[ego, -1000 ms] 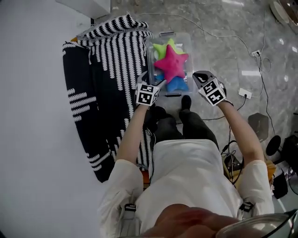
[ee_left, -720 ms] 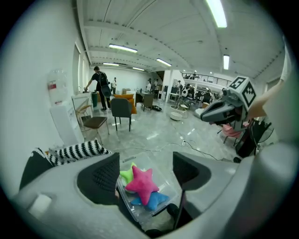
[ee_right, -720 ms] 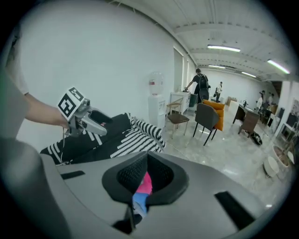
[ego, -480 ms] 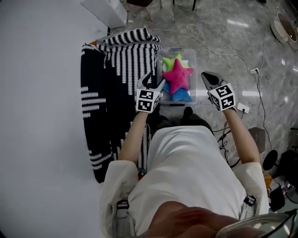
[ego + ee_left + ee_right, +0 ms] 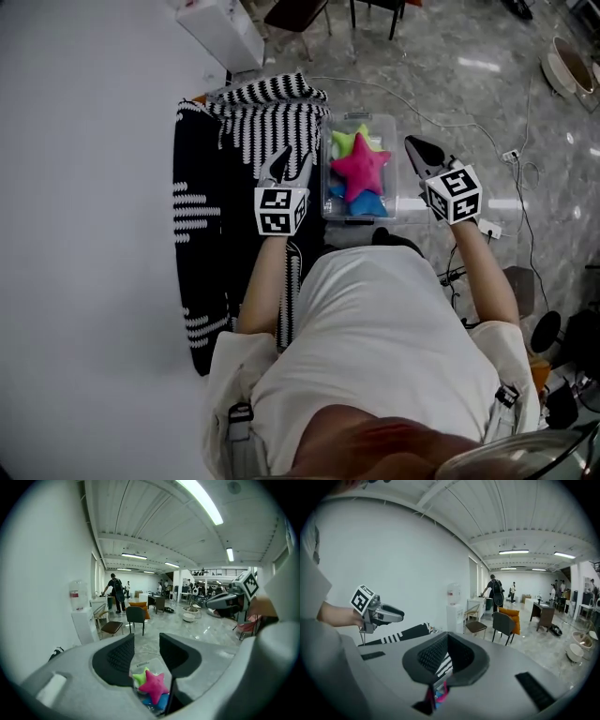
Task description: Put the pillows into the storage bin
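The clear storage bin (image 5: 386,131) stands on the floor ahead of the person and holds three star-shaped pillows: a pink pillow (image 5: 360,165) on top, a green pillow (image 5: 343,142) behind it, a blue pillow (image 5: 367,202) underneath. My left gripper (image 5: 289,161) hovers high over the bin's left side. Its jaws have just been closing and stand partly open with nothing between them; through the gap I see the pink pillow (image 5: 154,685). My right gripper (image 5: 421,150) hangs above the bin's right side, shut and empty.
A black-and-white striped blanket (image 5: 234,169) lies left of the bin, against a large white surface (image 5: 84,234). Cables and a power strip (image 5: 489,228) trail over the marble floor at right. A chair (image 5: 295,14) and a white box (image 5: 225,28) stand beyond.
Both grippers have risen well above the bin as the person straightened up. The left jaws have narrowed. The pillows stay in the bin.
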`<state>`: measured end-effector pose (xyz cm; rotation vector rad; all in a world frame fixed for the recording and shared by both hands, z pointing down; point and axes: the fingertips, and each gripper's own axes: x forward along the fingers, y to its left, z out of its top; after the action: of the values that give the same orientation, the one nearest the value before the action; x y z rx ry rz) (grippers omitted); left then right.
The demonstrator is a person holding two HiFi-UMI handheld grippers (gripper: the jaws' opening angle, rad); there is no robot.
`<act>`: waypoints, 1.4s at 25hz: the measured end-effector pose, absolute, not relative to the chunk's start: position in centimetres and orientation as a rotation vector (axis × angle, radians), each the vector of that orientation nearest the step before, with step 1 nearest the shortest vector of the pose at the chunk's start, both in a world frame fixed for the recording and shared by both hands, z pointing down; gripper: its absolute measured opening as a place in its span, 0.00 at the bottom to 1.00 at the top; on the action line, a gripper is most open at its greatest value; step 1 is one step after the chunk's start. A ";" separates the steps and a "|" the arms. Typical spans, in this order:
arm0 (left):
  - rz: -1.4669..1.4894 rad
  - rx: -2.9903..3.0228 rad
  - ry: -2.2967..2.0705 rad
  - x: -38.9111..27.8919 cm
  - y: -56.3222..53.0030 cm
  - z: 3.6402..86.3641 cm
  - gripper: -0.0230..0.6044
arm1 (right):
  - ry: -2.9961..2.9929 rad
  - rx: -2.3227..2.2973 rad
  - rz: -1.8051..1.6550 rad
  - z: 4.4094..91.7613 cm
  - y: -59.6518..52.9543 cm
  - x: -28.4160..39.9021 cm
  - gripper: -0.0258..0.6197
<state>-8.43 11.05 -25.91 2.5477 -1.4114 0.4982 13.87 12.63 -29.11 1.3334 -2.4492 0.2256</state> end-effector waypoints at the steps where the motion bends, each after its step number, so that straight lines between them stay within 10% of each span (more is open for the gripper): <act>1: 0.477 2.545 -1.421 -8.7 11.1 -26.7 0.30 | -2.459 1.337 0.219 -29.7 12.7 13.7 0.04; 16: 0.198 2.528 -1.647 -12.8 12.1 -35.4 0.07 | -2.550 1.393 0.112 -35.9 13.2 13.4 0.04; 35: 0.205 2.573 -1.517 -10.7 13.2 -34.4 0.07 | -2.604 1.421 0.097 -37.4 14.2 12.9 0.04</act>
<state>-10.74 13.19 -34.40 2.5728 -1.5167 0.2053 12.90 14.22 -37.44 1.4211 -2.6037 0.0970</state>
